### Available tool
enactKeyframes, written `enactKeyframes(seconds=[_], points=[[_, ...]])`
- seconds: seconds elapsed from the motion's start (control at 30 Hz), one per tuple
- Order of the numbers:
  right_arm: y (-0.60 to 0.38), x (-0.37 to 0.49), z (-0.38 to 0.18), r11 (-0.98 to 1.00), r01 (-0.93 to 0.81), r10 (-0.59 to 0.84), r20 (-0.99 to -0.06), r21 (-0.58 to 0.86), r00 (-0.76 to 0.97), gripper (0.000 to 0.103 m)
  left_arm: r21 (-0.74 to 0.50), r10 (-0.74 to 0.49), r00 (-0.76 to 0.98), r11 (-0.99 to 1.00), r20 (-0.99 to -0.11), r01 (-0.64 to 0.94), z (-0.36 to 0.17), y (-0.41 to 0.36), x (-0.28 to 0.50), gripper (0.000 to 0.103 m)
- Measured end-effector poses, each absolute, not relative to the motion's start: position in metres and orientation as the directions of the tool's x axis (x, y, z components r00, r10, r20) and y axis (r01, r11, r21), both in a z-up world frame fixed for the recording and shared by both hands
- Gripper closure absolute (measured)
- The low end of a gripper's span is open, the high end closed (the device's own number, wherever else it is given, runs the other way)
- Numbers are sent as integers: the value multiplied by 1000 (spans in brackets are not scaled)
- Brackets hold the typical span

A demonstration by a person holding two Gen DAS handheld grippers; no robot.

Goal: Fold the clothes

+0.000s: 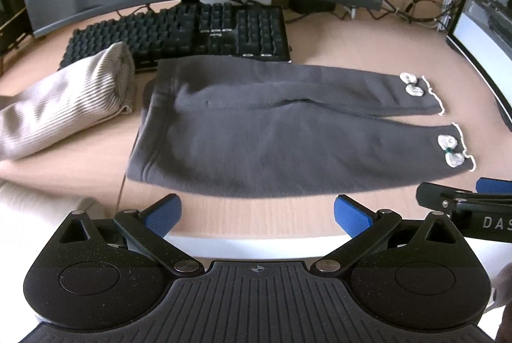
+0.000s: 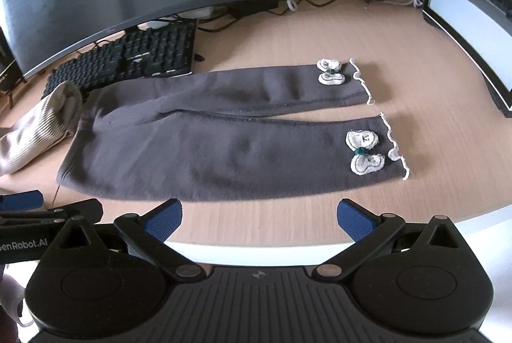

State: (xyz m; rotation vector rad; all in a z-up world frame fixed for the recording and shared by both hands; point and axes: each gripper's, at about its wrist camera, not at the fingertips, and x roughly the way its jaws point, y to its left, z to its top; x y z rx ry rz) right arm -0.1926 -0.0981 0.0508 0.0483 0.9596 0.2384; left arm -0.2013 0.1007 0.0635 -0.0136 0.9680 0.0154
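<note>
Currently both grippers, left gripper (image 1: 256, 215) and right gripper (image 2: 259, 215), wide open, empty, near table (image 2: 288, 32) edge; pants (image 2: 208, 144) flat, legs right.

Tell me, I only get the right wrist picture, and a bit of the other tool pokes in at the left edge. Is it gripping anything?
Observer: No. The left gripper is open, with nothing between its blue pads.
Operator: Where is it aimed?
Observer: At the waistband half of the grey trousers, from the near edge of the desk, not touching them.
Operator: Anything beside it that I miss?
Observer: A cream cloth shows at its left, near the desk edge.
</note>
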Motion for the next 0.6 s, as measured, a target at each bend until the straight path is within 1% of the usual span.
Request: enactKeyframes(seconds=[0.27,0.37,0.5,0.6], points=[[-115,-159,40,980,-89,197,-815,177,545,0,1,-5,531,1000,-847,10,52,105,-161,0],[-119,-152,39,979,-78,199,-801,189,564,0,-10,-20,521,1000,-853,22,48,105,-149,0],[-116,-148,42,972,-101,229,-744,214,627,0,-23,-36,511,999,-859,31,44,111,-132,0],[-110,-138,41,967,-108,248,-741,233,624,0,-41,-50,505,999,-861,29,42,118,-120,0]])
